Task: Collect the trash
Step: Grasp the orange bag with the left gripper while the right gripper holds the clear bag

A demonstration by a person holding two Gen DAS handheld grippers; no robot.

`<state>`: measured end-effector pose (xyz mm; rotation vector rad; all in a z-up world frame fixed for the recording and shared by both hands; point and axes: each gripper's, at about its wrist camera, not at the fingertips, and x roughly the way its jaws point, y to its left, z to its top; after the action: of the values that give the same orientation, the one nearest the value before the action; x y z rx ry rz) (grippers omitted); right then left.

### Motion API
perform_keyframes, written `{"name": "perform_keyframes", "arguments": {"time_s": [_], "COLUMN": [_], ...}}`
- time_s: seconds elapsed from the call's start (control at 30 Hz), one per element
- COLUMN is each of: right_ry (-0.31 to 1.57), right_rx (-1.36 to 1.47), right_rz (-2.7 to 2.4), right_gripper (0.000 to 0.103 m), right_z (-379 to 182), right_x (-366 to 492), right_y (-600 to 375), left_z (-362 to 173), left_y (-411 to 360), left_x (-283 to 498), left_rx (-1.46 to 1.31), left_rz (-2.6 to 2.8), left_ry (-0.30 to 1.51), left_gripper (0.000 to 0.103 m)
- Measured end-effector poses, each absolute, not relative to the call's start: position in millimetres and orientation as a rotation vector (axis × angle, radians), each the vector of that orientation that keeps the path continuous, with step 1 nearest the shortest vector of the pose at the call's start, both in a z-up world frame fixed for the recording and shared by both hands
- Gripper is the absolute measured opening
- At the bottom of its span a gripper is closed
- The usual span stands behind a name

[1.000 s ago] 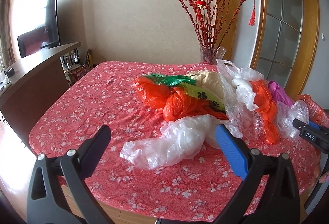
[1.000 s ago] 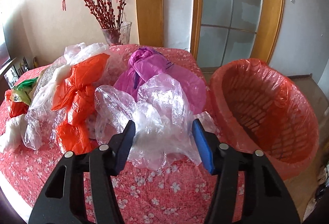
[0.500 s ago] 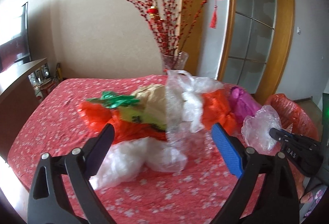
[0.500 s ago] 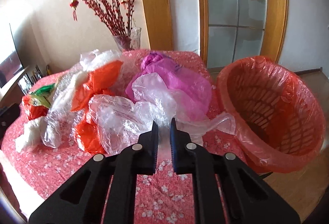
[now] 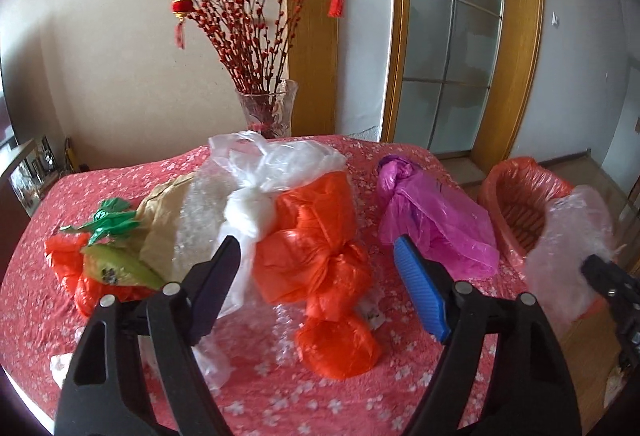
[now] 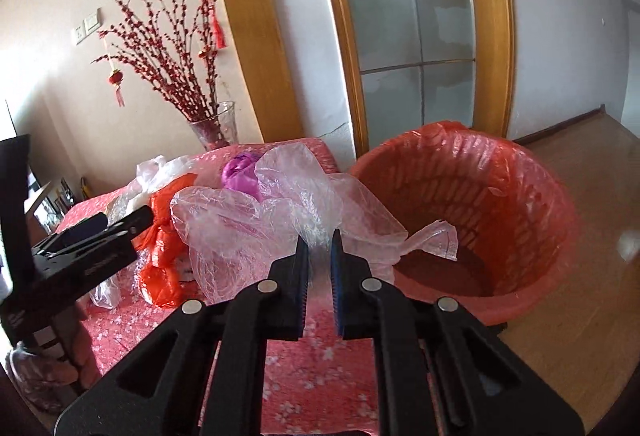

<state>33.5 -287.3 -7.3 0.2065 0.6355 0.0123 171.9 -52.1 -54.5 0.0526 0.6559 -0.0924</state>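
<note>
- Right gripper [image 6: 320, 256] clamped narrow on a crumpled clear plastic bag [image 6: 280, 212], lifted off the table [image 6: 296, 356] and hanging just beside the rim of the red bin [image 6: 520, 204].
- Left gripper [image 5: 316, 276] wide but closing, pads clear of everything; an orange bag [image 5: 316, 256] lying on the table beyond the gap, untouched as far as can be seen.
- Left on the flowered cloth: a purple bag [image 5: 432, 220], a white knotted bag [image 5: 250, 208], a beige bag [image 5: 164, 212], and a green and orange bundle [image 5: 100, 236] at the far left.
- Glass vase [image 5: 268, 108] of red twigs at the table's far edge.
- Bin lined with red film; apparently empty, though the bottom is dim.
</note>
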Motion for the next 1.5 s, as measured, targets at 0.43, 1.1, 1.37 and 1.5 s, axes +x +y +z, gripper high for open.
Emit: {"name": "perform_keyframes", "arguments": {"time_s": [0.43,1.1,1.37,1.5], "right_ry": [0.658,0.630,0.630,0.635], "right_rx": [0.271,0.267,0.280,0.283], "right_rz": [0.021,0.050,0.050,0.055], "right_gripper": [0.011,0.011,0.011,0.011], "right_z": [-18.4,-9.4,-11.7,-13.7], "right_x": [29.8,24.8,24.8,24.7], "right_y": [-305.1,-303.1,-304.8,-304.2], "left_z": [-94.7,-56.7,-40.1,-53.0], "left_y": [-74.1,-40.8,-36.3,-26.1], "left_x": [203.6,174.1,163.3,169.7], "left_rx": [0.153,-0.007,0.005,-0.017], "left_rz": [-0.009,-0.185,-0.228,-0.209], "left_ry": [0.765,0.686,0.654,0.706], "left_gripper": [0.064,0.033,0.034,0.039]}}
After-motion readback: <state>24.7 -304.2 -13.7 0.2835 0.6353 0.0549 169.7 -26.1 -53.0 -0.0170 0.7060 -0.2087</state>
